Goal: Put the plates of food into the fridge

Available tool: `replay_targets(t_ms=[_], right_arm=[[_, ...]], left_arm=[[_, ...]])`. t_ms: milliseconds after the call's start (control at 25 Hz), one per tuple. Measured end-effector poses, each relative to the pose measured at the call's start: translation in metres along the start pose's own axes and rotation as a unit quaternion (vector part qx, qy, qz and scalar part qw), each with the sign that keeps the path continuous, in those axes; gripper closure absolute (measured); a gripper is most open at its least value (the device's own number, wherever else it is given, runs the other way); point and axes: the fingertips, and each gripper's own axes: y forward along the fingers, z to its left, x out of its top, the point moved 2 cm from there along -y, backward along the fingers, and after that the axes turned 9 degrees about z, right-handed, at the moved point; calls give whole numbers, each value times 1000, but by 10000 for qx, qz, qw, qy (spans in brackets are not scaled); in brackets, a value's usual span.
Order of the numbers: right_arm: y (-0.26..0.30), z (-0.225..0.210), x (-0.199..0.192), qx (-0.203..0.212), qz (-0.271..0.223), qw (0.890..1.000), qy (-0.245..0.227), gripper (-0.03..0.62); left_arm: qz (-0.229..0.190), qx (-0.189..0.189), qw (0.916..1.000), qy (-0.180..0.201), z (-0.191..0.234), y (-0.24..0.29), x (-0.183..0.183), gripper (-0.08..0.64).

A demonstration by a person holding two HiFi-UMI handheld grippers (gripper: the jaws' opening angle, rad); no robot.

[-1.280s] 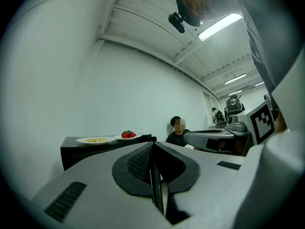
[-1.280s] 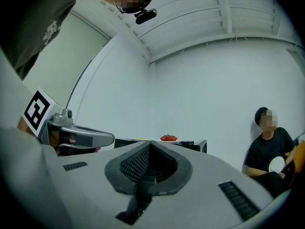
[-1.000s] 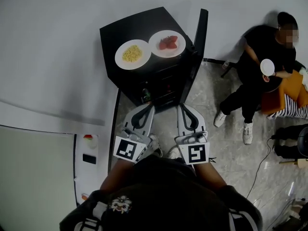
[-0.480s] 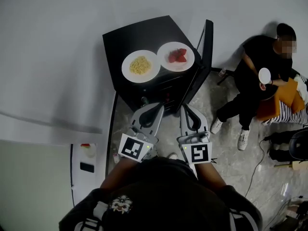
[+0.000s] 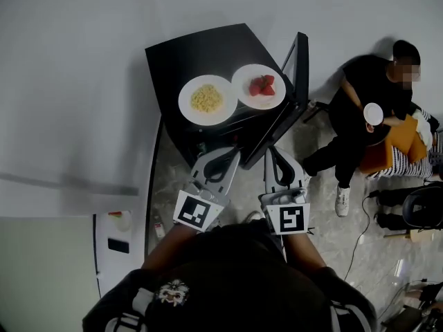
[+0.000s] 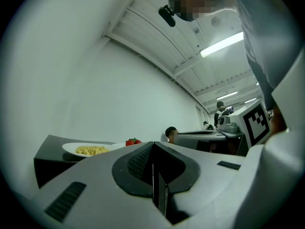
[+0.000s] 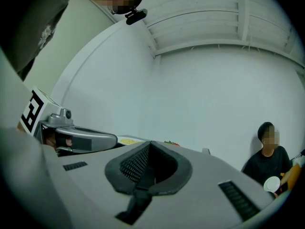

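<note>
Two plates (image 5: 207, 99) top the black fridge (image 5: 185, 52) by a white wall (image 5: 69, 68).

A black fridge (image 5: 187, 54) served as the stand, and its flat top carried two white plates side by side. Their rims touched or very nearly did. The plate of yellow food (image 5: 206, 99) sat near the front edge. The plate of red fruit (image 5: 259, 86) lay to its right, close to the edge where the open door (image 5: 296, 68) stood. The fridge itself stood on a grey marbled floor (image 5: 325, 241) against a white wall, and a thin dark cable (image 5: 367, 237) trailed across the floor further right.
</note>
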Motion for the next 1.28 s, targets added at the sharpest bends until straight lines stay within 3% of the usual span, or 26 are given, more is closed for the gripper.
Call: replay_targets(t_ms=[160, 640, 840, 880, 960, 1040, 1120, 1280], right_arm=[[3, -7, -4, 141, 39, 9999, -17, 568], [23, -39, -19, 704, 253, 9967, 326, 568], [38, -46, -28, 1136, 499, 9868, 1043, 560], [43, -48, -30, 1234, 548, 9819, 1330, 517], [51, -54, -34, 1394, 651, 9667, 2043, 483], [59, -61, -39, 1501, 757, 9432, 2864, 465], [68, -67, -45, 1589, 870, 9095, 3741, 458], [87, -81, -55, 1742, 987, 8288, 5225, 428]], left_arm=[[51, 65, 9995, -290, 2, 9, -4, 537], [256, 649, 9973, -238, -7, 28, -13, 537], [388, 811, 9957, -201, -4, 31, -17, 537], [406, 841, 9954, -208, -2, 31, -18, 537], [430, 888, 9949, -211, -2, 32, -20, 537], [431, 925, 9945, -216, -1, 32, -20, 537], [436, 959, 9941, -240, 1, 31, -21, 537], [438, 1012, 9936, -249, 4, 29, -23, 537]])
